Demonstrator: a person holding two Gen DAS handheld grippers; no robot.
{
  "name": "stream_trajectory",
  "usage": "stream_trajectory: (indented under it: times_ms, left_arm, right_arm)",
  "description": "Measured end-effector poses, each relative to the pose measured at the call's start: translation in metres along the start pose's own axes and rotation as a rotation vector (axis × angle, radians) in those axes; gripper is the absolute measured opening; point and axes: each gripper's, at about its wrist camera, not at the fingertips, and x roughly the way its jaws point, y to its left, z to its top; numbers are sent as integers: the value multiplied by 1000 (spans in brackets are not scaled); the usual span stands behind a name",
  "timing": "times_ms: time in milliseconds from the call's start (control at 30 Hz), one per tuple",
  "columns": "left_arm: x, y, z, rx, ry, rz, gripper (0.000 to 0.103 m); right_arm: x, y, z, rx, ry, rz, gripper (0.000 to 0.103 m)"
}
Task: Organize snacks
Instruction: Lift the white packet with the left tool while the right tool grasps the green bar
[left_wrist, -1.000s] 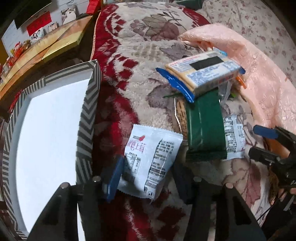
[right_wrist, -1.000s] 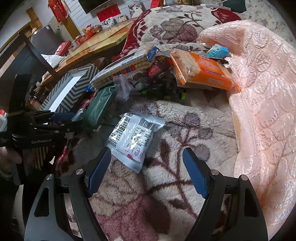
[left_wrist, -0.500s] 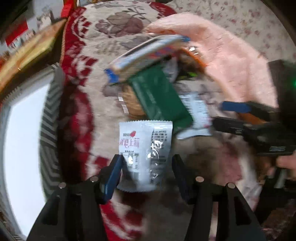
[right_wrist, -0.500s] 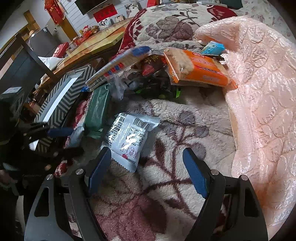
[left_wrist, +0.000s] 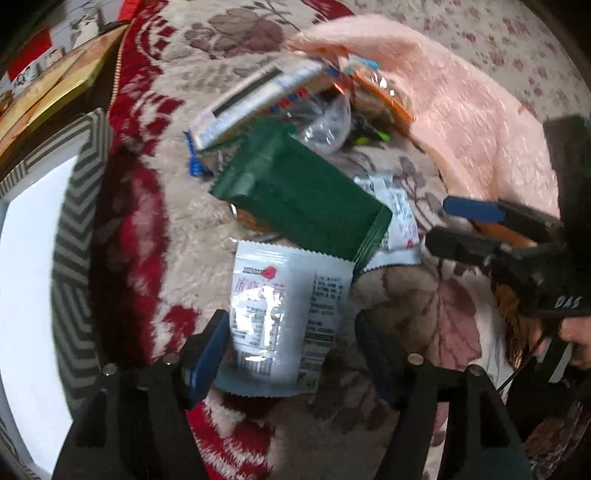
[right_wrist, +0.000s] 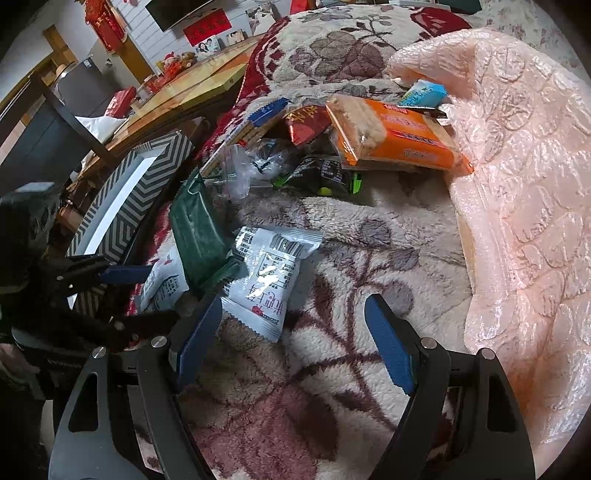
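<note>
Left wrist view is smeared with motion blur, so the print on the white snack packet (left_wrist: 288, 317) is mostly unreadable beyond pink characters and a red mark, and its near edge is cut off behind the left gripper (left_wrist: 291, 354). That gripper points steeply down over the packet; its jaws have just been opening and now stand wide to either side of it, the pads not pressing on it. The packet lies on the floral fleece blanket (left_wrist: 229, 40), its far corner tucked under a dark green pouch (left_wrist: 299, 195), which in turn hides most of a second white packet (left_wrist: 400, 218) to the right. Beyond, a long biscuit pack with a blue end (left_wrist: 258, 99) leans over a heap that is hard to sort out. At the left edge the striped box (left_wrist: 79, 236) is cropped, only its rim and white inside showing. From the right wrist view, the right gripper (right_wrist: 295, 339) tilts down over bare blanket, jaws wide apart and holding nothing, the second white packet just left of its left pad. The orange cracker pack (right_wrist: 399, 140) rests against the pink blanket (right_wrist: 524, 184).
</note>
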Motion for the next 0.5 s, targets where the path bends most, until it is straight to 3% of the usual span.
stream_trajectory:
  times_ms: [67, 100, 200, 300, 433, 500]
  left_arm:
    - [4, 1, -1, -6, 0, 19, 65]
    - [4, 2, 0, -16, -6, 46, 55]
    - [-1, 9, -3, -66, -26, 35, 55]
    - [-6, 13, -10, -119, -46, 92, 55]
    - [-20, 22, -21, -227, -92, 129, 55]
    - [-26, 30, -26, -279, -104, 129, 55]
  right_arm:
    - [-1, -1, 0, 6, -4, 1, 80]
    - [-1, 0, 1, 3, -5, 2, 80]
    - [1, 5, 4, -9, 6, -4, 80]
    - [3, 7, 10, 5, 8, -5, 80]
    - [12, 13, 20, -15, 16, -78, 80]
    - [12, 23, 26, -48, 9, -52, 80]
